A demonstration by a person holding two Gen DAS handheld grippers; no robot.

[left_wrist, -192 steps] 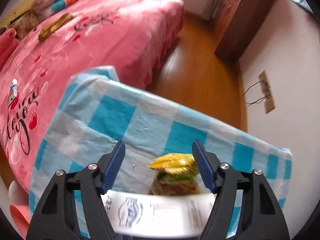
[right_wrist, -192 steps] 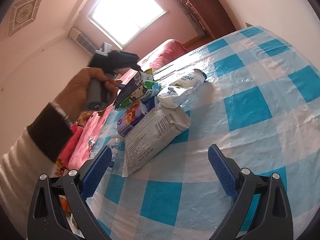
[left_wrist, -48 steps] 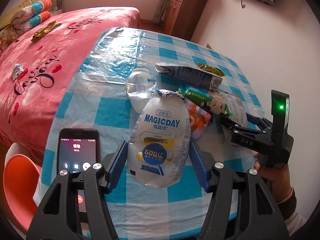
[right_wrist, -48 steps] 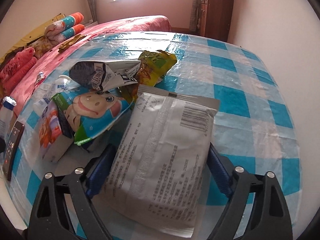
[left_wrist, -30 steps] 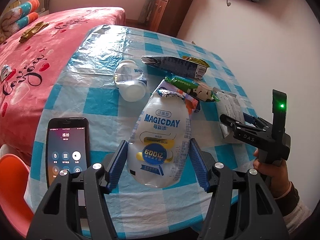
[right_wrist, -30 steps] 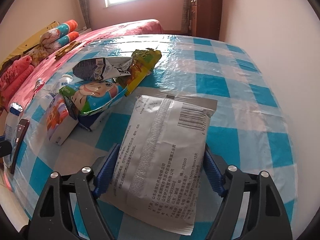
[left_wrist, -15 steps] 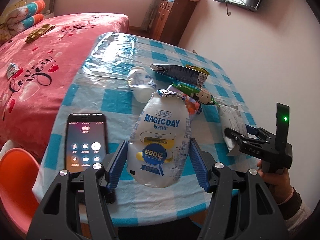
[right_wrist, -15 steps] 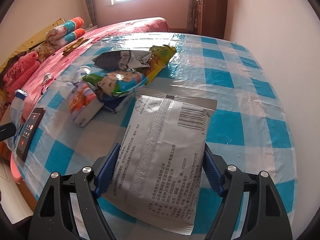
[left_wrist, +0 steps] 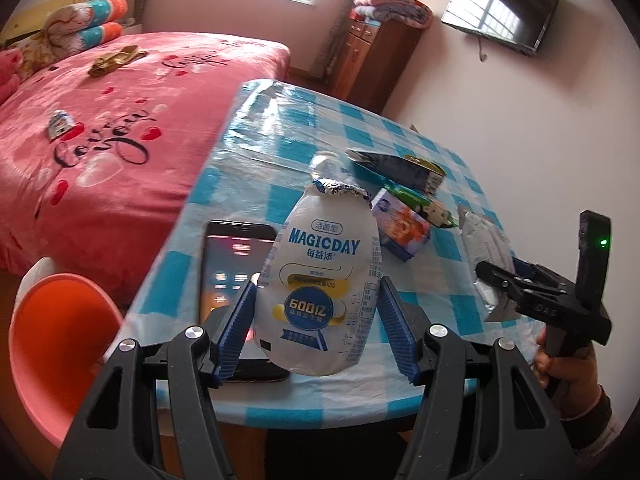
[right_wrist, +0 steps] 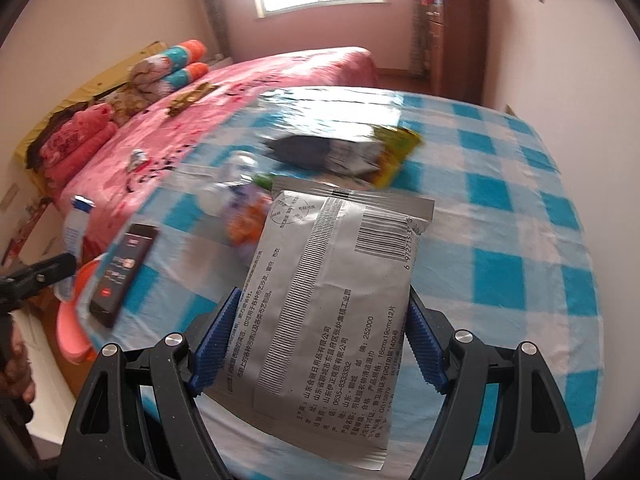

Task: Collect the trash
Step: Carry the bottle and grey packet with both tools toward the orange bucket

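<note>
Two pieces of trash are held clear of the surface, which is covered in a blue-and-white checked cloth and is bordered along one side by a pink bed. A grey foil packet is pinched across its width by the jaws of the right gripper and hangs in front of the near edge of the surface, its barcode side facing the camera. A white MAGICDAY pouch is pinched upright between the jaws of the left gripper, above the near edge of the surface.

More trash is left in a cluster toward the middle of the surface: a dark torn bag with a yellow-green wrapper touching its far end, a small colourful carton with a green wrapper lying on it, and a crumpled white bottle just beside them on the bed side. A lit phone is seen lying at the near edge, close to the corner by the bed. An orange chair is placed just off that corner. A small wrapper is seen on the bed.
</note>
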